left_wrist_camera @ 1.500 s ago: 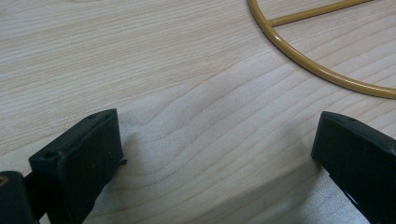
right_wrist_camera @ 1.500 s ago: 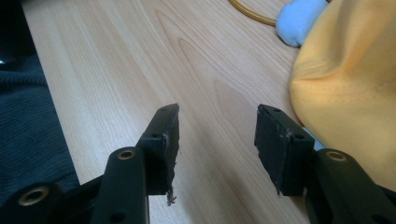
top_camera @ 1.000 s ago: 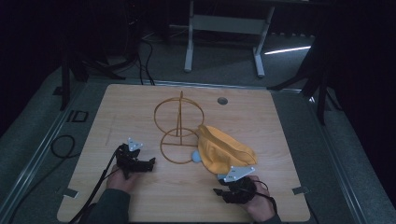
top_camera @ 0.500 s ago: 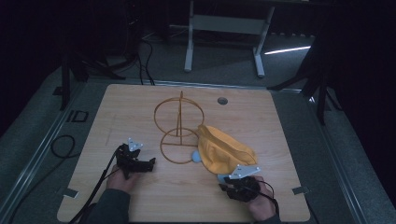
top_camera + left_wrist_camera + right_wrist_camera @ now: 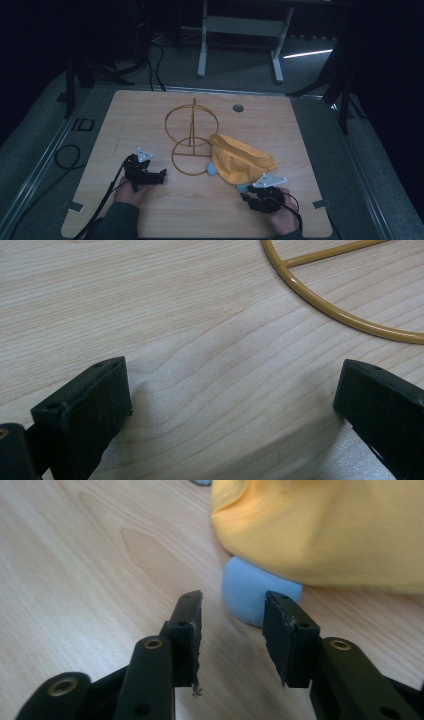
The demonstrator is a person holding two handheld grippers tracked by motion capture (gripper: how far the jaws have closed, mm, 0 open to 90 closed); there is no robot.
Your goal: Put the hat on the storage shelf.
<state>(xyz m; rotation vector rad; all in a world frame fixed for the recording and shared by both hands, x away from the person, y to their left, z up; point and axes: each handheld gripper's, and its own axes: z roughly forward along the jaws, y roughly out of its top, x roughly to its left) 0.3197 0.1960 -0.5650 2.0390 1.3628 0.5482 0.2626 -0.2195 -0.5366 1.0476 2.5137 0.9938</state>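
A yellow cloth [image 5: 241, 161] lies crumpled on the wooden table [image 5: 150, 115], right of a yellow wire stand [image 5: 191, 135] with two rings. Light blue pieces peek out from under the cloth, one [image 5: 211, 169] at its left edge, one [image 5: 257, 595] at its near edge. My right gripper [image 5: 248, 194] sits just in front of the cloth, open, its jaws either side of the near blue piece's front without touching it. My left gripper [image 5: 160, 175] rests on the table left of the stand's base ring [image 5: 345, 315], jaws wide open with bare wood between them.
A dark round hole [image 5: 238, 107] marks the table's far side. Cables [image 5: 65, 155] trail off the left edge onto grey floor. A white frame [image 5: 240, 30] stands beyond the table.
The right gripper has shifted slightly right and toward the cloth's near edge. The left gripper has stayed put.
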